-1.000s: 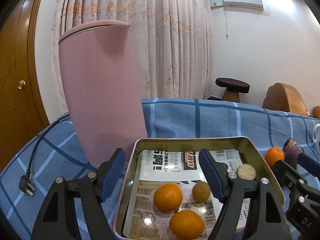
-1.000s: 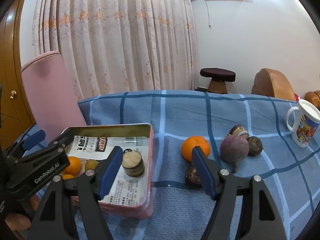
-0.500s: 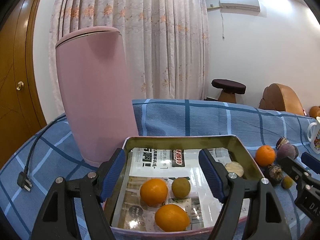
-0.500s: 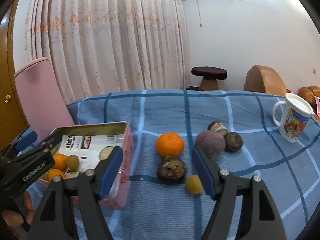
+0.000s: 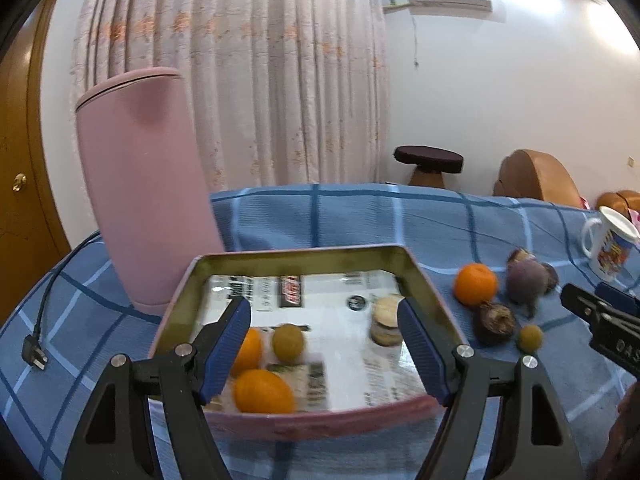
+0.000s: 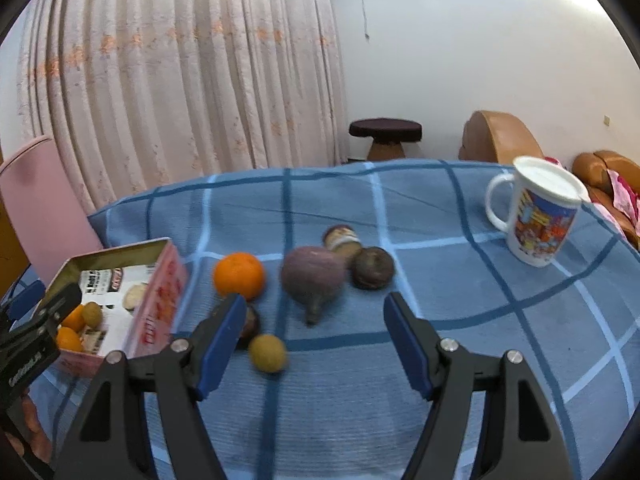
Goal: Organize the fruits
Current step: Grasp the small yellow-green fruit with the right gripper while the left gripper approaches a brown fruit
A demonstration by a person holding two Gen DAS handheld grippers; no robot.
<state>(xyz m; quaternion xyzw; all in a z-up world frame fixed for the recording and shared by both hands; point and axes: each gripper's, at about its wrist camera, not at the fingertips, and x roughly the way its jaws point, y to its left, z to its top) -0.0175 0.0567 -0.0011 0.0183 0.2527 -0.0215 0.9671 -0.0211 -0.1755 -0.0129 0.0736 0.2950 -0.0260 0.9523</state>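
A paper-lined tin box (image 5: 296, 258) holds two oranges (image 5: 262, 391), a green-yellow fruit (image 5: 288, 342) and a beige sliced piece (image 5: 386, 320). My left gripper (image 5: 324, 348) is open and empty over its near side. On the blue checked cloth right of the box (image 6: 158, 300) lie an orange (image 6: 239, 275), a purple fruit (image 6: 312, 278), two dark round fruits (image 6: 373, 267), a dark one half hidden (image 6: 250, 322) and a small yellow fruit (image 6: 267, 353). My right gripper (image 6: 316, 344) is open and empty just in front of them.
A tall pink container (image 5: 146, 184) stands behind the box at the left. A black power plug and cord (image 5: 34, 354) lie at the left edge. A printed white mug (image 6: 536, 212) stands at the right. A stool and sofa stand beyond the table.
Both grippers have drawn back and swung right. The right gripper's view has shifted from the box to the loose fruits. Both stay open.
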